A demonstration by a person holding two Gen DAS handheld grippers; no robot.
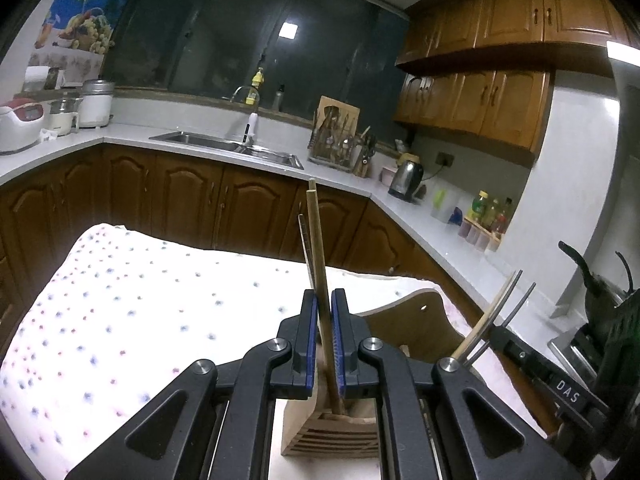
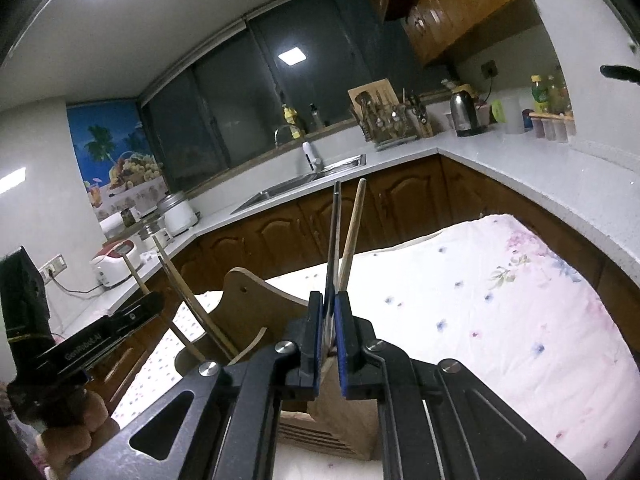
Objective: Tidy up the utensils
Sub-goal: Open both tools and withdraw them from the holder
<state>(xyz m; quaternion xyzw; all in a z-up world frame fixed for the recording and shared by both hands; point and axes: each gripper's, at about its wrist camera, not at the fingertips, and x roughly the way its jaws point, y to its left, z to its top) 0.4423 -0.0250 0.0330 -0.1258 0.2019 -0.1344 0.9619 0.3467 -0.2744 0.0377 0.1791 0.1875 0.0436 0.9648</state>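
My left gripper (image 1: 324, 300) is shut on a wooden stick-like utensil (image 1: 318, 240) that stands upright, its lower end in a slotted wooden holder (image 1: 332, 436) below the fingers. A thin metal utensil (image 1: 304, 240) stands just behind it. My right gripper (image 2: 329, 300) is shut on a dark metal utensil (image 2: 334, 232), with a wooden utensil (image 2: 354, 224) leaning beside it; both rise from the wooden holder (image 2: 332, 432). Each gripper shows in the other's view, the right one (image 1: 532, 360) at the right, the left one (image 2: 112, 328) at the left.
The holder stands on a table with a floral cloth (image 1: 132, 312). A curved wooden board (image 2: 256, 300) stands behind it. Beyond are a counter with a sink (image 1: 228, 146), a utensil rack (image 1: 340, 148), a kettle (image 1: 406, 180) and rice cookers (image 1: 24, 120).
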